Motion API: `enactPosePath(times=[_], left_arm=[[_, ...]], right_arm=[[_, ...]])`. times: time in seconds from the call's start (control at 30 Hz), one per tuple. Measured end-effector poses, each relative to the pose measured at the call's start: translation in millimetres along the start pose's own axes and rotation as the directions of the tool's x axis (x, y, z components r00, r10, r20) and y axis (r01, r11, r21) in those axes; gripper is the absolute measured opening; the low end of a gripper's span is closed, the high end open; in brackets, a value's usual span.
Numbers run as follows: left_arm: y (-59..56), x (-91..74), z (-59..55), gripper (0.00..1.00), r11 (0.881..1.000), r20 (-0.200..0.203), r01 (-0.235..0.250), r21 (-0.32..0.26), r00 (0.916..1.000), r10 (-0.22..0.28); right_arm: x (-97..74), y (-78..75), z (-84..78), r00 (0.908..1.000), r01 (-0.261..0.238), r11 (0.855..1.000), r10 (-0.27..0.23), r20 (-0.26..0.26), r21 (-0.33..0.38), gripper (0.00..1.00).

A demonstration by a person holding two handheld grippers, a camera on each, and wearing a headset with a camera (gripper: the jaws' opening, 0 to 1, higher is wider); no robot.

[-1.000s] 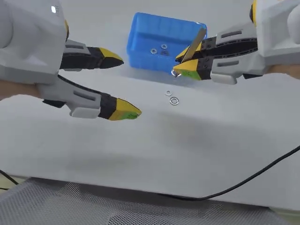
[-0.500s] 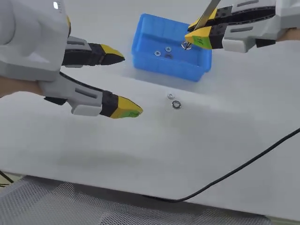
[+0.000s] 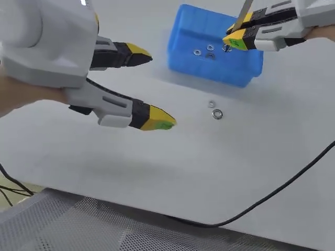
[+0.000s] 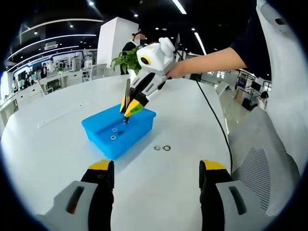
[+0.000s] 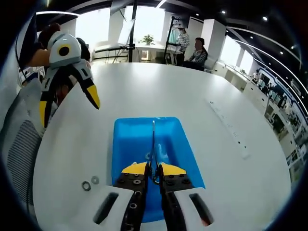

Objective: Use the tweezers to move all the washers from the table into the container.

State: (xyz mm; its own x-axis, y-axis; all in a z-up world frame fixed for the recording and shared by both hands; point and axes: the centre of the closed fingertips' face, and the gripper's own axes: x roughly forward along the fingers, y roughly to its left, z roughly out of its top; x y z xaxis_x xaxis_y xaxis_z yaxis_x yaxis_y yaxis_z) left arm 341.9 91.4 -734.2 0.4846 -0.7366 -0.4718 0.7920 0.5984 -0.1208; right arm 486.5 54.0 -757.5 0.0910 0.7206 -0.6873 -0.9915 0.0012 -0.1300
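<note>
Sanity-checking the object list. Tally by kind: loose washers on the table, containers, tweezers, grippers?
Washers loose on the table: 2
Blue container: 1
Tweezers: 1
Grippers (left gripper, right gripper): 2
Total: 6

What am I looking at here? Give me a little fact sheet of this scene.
Left gripper: open, holding nothing, above the table
Right gripper: shut on tweezers, over the container
Container: blue, a few washers inside
Tweezers' tip: seems to carry one washer
Loose washers: two, close together on the table beside the container
Also: black cable
</note>
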Motion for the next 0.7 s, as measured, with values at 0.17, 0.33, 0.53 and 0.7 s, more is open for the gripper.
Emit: enactPosePath(times=[0.17,0.33,0.53,0.7], left_arm=[[1.4,2.4,-4.5,0.77,1.000,-0.002,-0.002,-0.021,1.0000,0.002],[0.2,2.2,-9.6,0.76,1.000,-0.022,0.004,-0.023,0.9998,-0.004],[0.6,4.3,-8.6,0.76,1.000,-0.022,0.007,-0.028,0.9997,-0.007],[2.4,6.4,2.7,0.76,1.000,0.002,0.007,-0.026,1.0000,-0.007]], right_arm=[[5.6,3.3,-6.4,0.9999,-0.012,1.000,0.012,-0.011,-0.006,0.10],[9.4,5.2,-10.5,0.9999,-0.016,1.000,0.016,0.004,0.009,0.10],[9.0,6.0,-9.3,0.9997,-0.017,1.000,0.017,0.016,0.002,0.10],[7.4,7.4,-11.1,0.9996,-0.016,1.000,0.016,0.024,0.007,0.10]])
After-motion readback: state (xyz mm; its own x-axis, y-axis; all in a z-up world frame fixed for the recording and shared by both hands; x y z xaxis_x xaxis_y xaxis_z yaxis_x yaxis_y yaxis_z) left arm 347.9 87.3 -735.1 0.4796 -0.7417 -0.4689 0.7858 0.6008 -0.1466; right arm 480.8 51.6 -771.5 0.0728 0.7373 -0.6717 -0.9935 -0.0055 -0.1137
